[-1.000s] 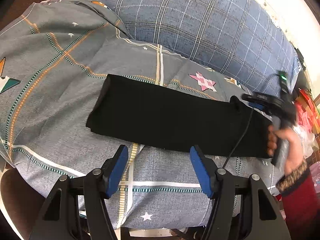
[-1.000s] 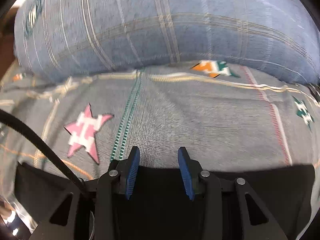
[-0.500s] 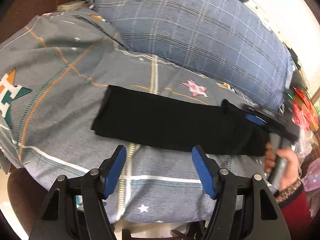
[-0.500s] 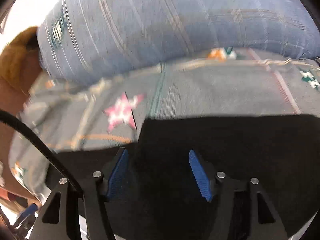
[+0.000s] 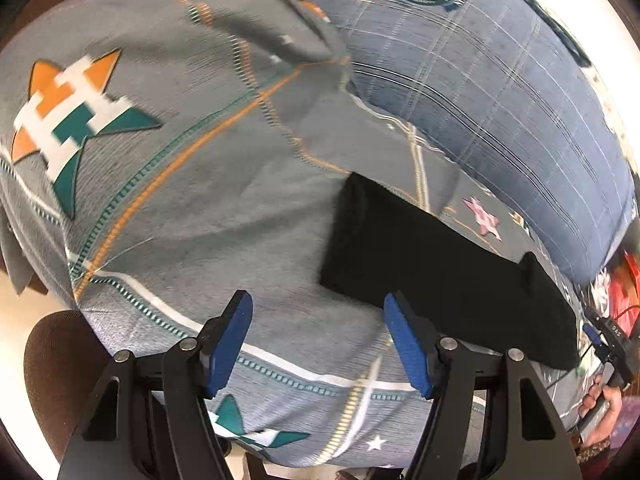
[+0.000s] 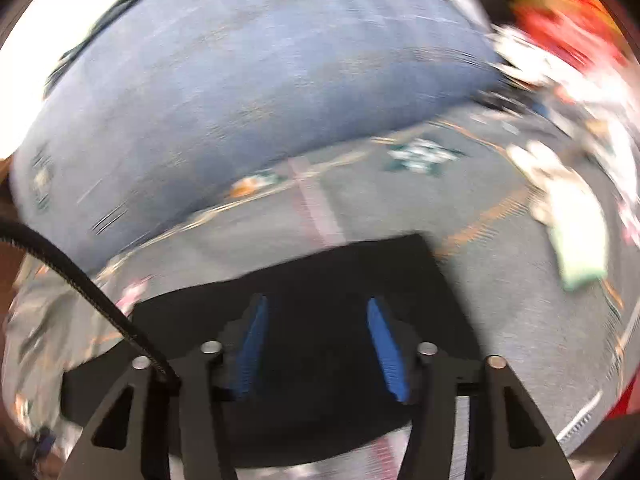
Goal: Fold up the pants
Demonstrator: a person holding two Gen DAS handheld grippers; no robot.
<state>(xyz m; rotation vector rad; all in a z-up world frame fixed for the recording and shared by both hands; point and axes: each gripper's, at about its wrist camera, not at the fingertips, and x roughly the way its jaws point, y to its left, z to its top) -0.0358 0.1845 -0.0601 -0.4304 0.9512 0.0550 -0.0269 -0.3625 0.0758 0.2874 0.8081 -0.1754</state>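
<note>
1. Left gripper [image 5: 318,338] with black frame and blue pads: jaws spread wide, nothing between them, hanging over the grey patterned bedspread [image 5: 208,208] just short of the pants' near left corner
2. Right gripper [image 6: 316,340], same build: jaws wide apart, nothing clamped, poised over the pants (view is motion-blurred, so contact with the cloth can't be judged)
3. Black folded pants [image 5: 432,256]: long flat strip lying on the bedspread, running from mid-frame out to the right in the left wrist view; a small bump of fabric stands up near its far-right end
4. Behind the pants: large blue plaid pillow [image 5: 500,92] resting on the bedspread
5. Far right edge: red and white clutter [image 6: 560,32], too blurred to identify
</note>
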